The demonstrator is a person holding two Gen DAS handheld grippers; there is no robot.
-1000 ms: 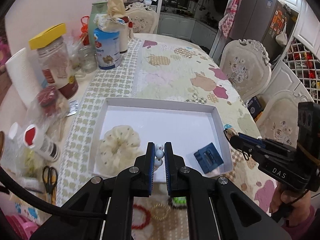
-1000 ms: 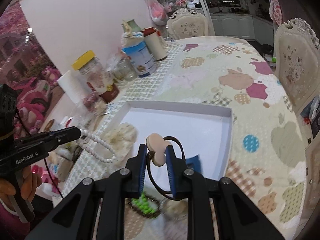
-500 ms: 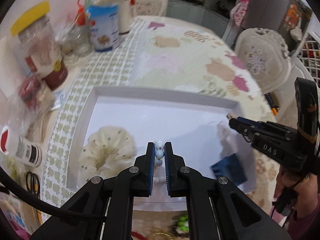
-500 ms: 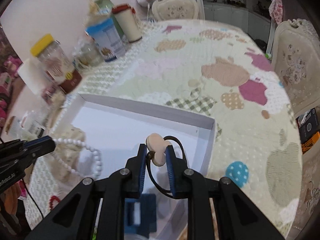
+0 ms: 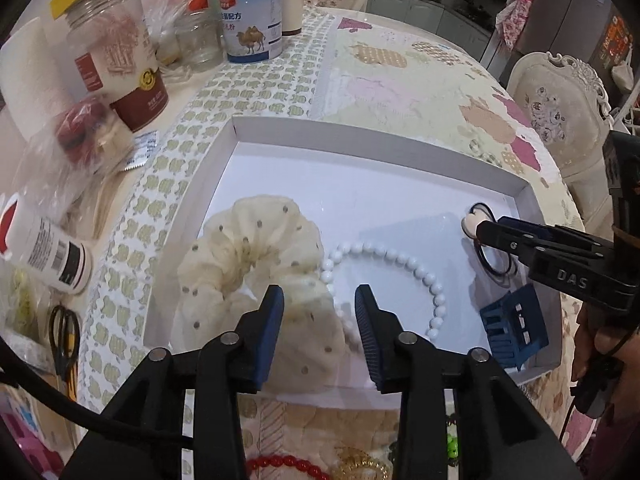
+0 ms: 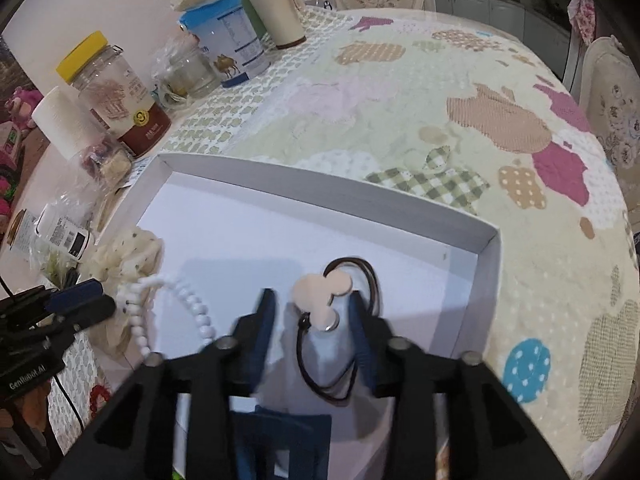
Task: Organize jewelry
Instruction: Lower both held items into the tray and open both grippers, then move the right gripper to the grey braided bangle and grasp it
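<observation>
A white tray [image 5: 360, 140] holds a cream dotted scrunchie [image 5: 256, 248] and a blue hair clip [image 5: 512, 328]. A white bead bracelet [image 5: 384, 256] lies on the tray floor, just ahead of my left gripper [image 5: 320, 312]. Its jaws are opening and no pad touches the beads. My right gripper [image 6: 312, 316] hangs over the tray's right corner, jaws opening. Between them rests a black hair tie with a cream charm [image 6: 320, 296], and neither pad presses on it. In the left wrist view the right gripper [image 5: 482, 232] stands beside that hair tie [image 5: 492, 260].
Along the tray's left side stand a yellow-lidded jar [image 5: 112, 48], a blue-and-white tin [image 5: 252, 16], a paper roll [image 5: 28, 76], a white bottle [image 5: 44, 256] and scissors [image 5: 64, 332]. A red bead bracelet [image 5: 280, 464] lies before the tray. Chairs ring the table's far side.
Both grippers came down over the tray and their jaws parted. The bead bracelet left the left gripper and now lies in the tray. The right gripper let go of the hair tie.
</observation>
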